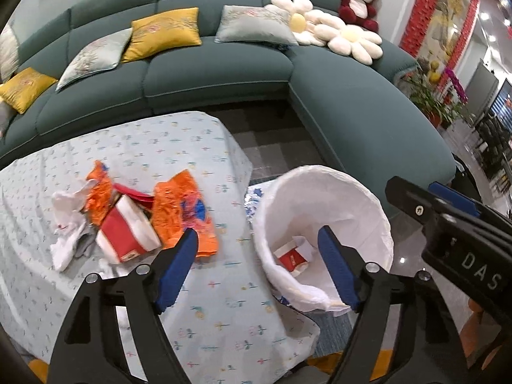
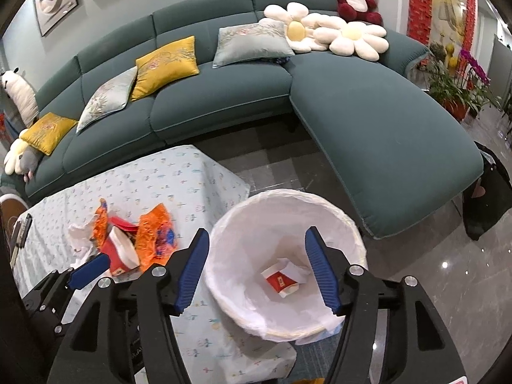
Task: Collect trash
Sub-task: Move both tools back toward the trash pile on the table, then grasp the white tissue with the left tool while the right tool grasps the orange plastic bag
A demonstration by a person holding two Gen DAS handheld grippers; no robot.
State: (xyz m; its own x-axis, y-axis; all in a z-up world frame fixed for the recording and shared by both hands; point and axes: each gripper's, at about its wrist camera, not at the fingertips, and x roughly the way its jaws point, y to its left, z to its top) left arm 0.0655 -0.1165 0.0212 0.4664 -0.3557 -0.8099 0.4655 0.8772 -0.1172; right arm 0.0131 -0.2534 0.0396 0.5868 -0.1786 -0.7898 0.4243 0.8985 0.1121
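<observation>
A white-lined trash bin (image 1: 368,198) (image 2: 339,220) stands on the floor by the table's right edge, with a red-and-white carton (image 1: 292,257) (image 2: 281,281) lying inside. On the patterned tablecloth (image 1: 166,147) (image 2: 153,172) lies a pile: orange wrappers (image 1: 182,211) (image 2: 153,233), a red-and-white carton (image 1: 124,230) (image 2: 120,252) and white tissue (image 1: 68,227) (image 2: 80,233). My left gripper (image 1: 256,246) is open and empty, between the pile and the bin. My right gripper (image 2: 256,243) is open and empty above the bin; it also shows in the left wrist view (image 1: 448,204).
A teal sectional sofa (image 1: 352,102) (image 2: 368,112) with yellow and grey cushions, flower pillows and a red plush bear curves behind the table. Potted plants (image 2: 454,89) stand at the right. Glossy floor (image 2: 448,272) lies right of the bin.
</observation>
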